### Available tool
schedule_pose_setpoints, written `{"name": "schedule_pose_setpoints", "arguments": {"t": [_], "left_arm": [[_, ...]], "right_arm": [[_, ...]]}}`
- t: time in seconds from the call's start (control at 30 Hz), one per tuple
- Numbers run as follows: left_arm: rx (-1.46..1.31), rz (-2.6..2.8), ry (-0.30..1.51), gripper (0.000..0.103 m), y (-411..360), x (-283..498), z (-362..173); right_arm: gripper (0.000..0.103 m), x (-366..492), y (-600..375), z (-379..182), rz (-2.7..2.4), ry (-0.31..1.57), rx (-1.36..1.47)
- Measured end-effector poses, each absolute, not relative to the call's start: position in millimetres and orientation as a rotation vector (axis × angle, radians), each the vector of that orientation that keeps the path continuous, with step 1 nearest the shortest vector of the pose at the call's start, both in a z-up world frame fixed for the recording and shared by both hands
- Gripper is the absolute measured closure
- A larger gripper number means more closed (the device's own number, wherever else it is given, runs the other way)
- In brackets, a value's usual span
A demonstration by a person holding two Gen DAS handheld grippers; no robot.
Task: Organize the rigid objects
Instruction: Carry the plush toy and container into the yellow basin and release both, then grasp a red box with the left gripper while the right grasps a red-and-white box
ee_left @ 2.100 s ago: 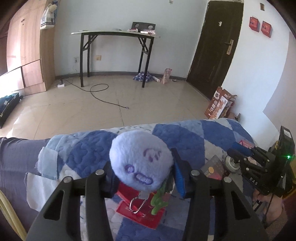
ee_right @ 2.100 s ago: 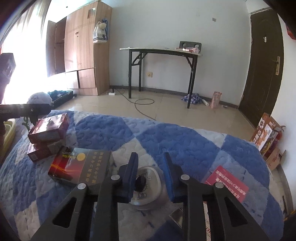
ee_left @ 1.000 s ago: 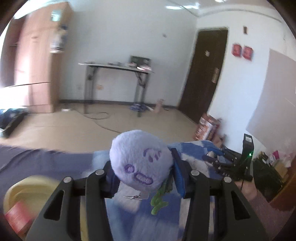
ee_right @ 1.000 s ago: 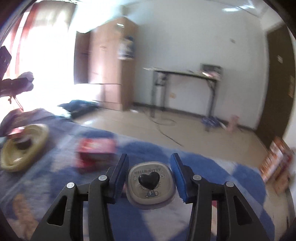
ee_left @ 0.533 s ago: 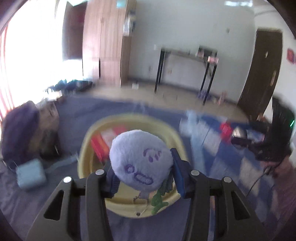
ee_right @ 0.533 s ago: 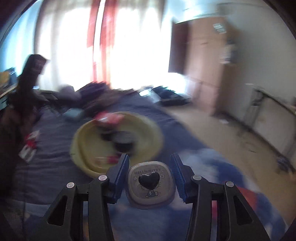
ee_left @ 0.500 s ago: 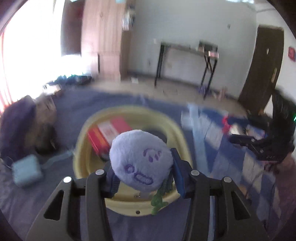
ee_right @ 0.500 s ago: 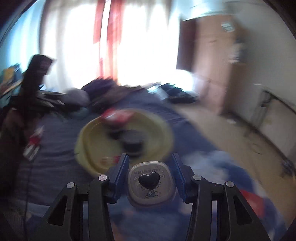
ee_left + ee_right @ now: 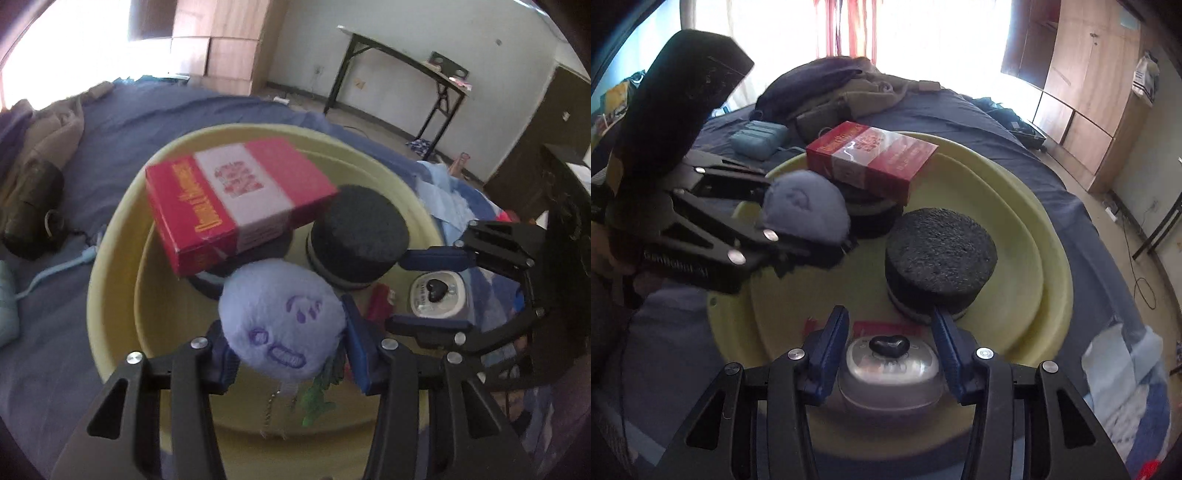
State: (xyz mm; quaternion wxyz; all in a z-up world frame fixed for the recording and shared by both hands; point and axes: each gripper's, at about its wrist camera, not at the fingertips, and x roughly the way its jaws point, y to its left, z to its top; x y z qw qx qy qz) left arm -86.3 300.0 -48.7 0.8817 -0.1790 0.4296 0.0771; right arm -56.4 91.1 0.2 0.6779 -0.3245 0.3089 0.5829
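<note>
- Left wrist view: my left gripper (image 9: pixel 286 345) is clamped on a pale purple plush ball (image 9: pixel 282 319) with a drawn face; a small chain and a green tag hang below it.
- Just past the plush, from about 9 o'clock round to 1 o'clock, sits the yellow basin (image 9: pixel 110 258) on the dark blue bedsheet (image 9: pixel 92 122).
- Inside the basin, a red and white box (image 9: pixel 236 199) lies tilted at 11 o'clock, propped on something dark beneath it; a round black-topped tin (image 9: pixel 358 240) stands at 1 o'clock, beside the box.
- At 3 o'clock my right gripper (image 9: pixel 430 290) reaches in over the basin's rim, its pads pressed on a small silver case with a black heart (image 9: pixel 437 295).
- Right wrist view: my right gripper (image 9: pixel 890 363) is closed on the silver heart case (image 9: pixel 890 363), held over the near rim of the yellow basin (image 9: pixel 1052 266).
- A flat red item (image 9: pixel 882 326) lies in the basin right behind the case.
- The black-topped tin (image 9: pixel 940 254) stands at 12 to 1 o'clock, the red and white box (image 9: pixel 871 160) farther back at 12 o'clock.
- At 10 o'clock my left gripper (image 9: pixel 812 236) holds the plush ball (image 9: pixel 805 212) over the basin's left side.
- A pile of clothes (image 9: pixel 849 86) lies on the bedsheet beyond.
</note>
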Motion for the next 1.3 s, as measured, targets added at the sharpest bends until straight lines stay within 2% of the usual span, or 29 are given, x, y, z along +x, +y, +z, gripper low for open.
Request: {"name": "schedule_pose_setpoints", "arguments": {"t": [0.23, 0.27, 0.33, 0.37, 0.43, 0.47, 0.5, 0.73, 0.83, 0.93, 1.1, 1.3], "left_arm": [[-0.368, 0.167, 0.874, 0.051, 308.6, -85.2, -55.2], [-0.385, 0.163, 0.865, 0.045, 312.7, -87.1, -55.2], [-0.419, 0.135, 0.845, 0.041, 317.7, -92.2, -54.2], [-0.413, 0.128, 0.849, 0.038, 316.5, -94.4, -52.7], [-0.363, 0.127, 0.858, 0.024, 306.8, -98.3, -44.5], [-0.335, 0.144, 0.848, 0.004, 300.8, -102.7, -37.6], [-0.322, 0.146, 0.827, 0.000, 296.8, -105.1, -31.9], [-0.286, 0.065, 0.736, 0.000, 245.2, -118.8, 25.4], [-0.323, 0.001, 0.668, 0.000, 204.4, -110.5, 41.5], [-0.256, -0.089, 0.678, 0.000, 151.3, -88.6, 42.8], [-0.194, -0.249, 0.759, 0.000, 68.6, -18.5, 39.7], [0.033, -0.326, 0.773, 0.000, 1.9, 61.6, 27.5]], "right_arm": [[0.058, -61.3, 109.7, -21.5, 1.278, 0.653, -0.756], [0.058, -62.1, 109.3, -22.3, 1.282, 0.644, -0.749], [0.055, -64.8, 105.2, -22.9, 1.283, 0.634, -0.737], [0.049, -66.4, 99.7, -21.8, 1.281, 0.625, -0.730], [0.011, -69.9, 88.3, -15.1, 1.270, 0.583, -0.695], [0.005, -71.9, 78.7, -7.8, 1.254, 0.546, -0.661], [0.000, -72.5, 67.8, 0.2, 1.233, 0.504, -0.622], [0.000, -51.2, -50.7, 50.4, 0.988, 0.353, -0.365], [0.000, -33.7, -142.9, 69.2, 0.859, 0.335, -0.258], [0.000, -14.3, -247.3, 77.8, 0.737, 0.377, -0.109], [0.000, 7.6, -378.5, 55.0, 0.430, 0.532, -0.049], [0.000, 9.9, -425.3, 12.0, 0.279, 0.619, -0.113]]}}
